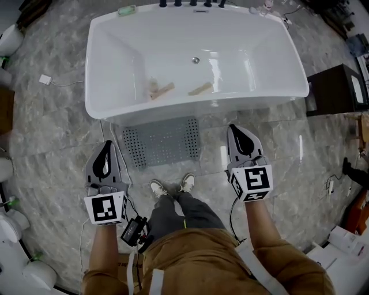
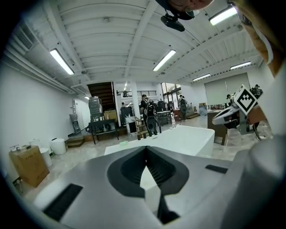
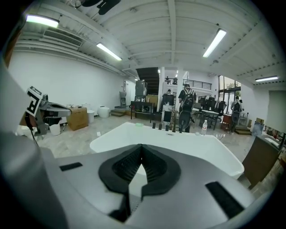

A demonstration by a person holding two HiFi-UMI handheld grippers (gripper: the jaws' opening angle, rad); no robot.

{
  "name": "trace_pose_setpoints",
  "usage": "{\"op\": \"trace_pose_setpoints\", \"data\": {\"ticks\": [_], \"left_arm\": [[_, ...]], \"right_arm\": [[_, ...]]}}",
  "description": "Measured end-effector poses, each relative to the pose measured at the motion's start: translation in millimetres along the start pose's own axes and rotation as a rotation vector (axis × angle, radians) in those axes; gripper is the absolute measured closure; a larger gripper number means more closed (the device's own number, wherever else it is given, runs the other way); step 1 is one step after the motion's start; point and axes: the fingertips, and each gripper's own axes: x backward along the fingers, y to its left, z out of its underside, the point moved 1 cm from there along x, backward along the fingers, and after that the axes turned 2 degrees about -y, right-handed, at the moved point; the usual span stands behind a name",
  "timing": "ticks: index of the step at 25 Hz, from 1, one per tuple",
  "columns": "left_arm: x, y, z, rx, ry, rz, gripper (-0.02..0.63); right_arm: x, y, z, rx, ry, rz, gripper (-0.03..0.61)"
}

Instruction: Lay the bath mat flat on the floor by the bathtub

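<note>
The bath mat (image 1: pixel 163 141), grey and dotted with holes, lies flat on the marble floor (image 1: pixel 52 132) right in front of you, its far edge against the base of the white bathtub (image 1: pixel 95 69) and its near edge close to your shoes (image 1: pixel 157 188). You hold your left gripper (image 1: pixel 108 144) off the mat's left side and your right gripper (image 1: pixel 233 128) off its right side, both aimed toward the tub and neither touching the mat. In the left gripper view the fingers (image 2: pixel 129 167) meet at their tips with nothing caught between them; only the tub shows through the small opening lower down. In the right gripper view the fingers (image 3: pixel 156 167) are likewise closed tip to tip on nothing. Two pale wooden pieces (image 1: pixel 161 90) lie on the tub's bottom, a green item (image 1: pixel 127 10) sits on its far rim, and a dark cabinet (image 1: pixel 337 89) stands to the tub's right.
</note>
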Motion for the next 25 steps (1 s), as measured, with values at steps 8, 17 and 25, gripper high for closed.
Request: {"op": "trace_pose_setpoints", "data": {"ticks": [8, 17, 25], "left_arm": [[34.3, 13.0, -47.0, -0.008, -0.064, -0.042, 0.611], [81.7, 32.9, -101.4, -0.028, -0.175, -0.106, 0.611], [130.3, 39.7, -147.0, -0.004, -0.268, -0.153, 0.611]], "right_arm": [[36.3, 4.6, -56.3, 0.020, -0.108, -0.015, 0.575], [82.9, 6.4, -113.1, 0.065, -0.213, 0.009, 0.575], [131.9, -3.8, -147.5, 0.105, -0.295, 0.047, 0.575]]}}
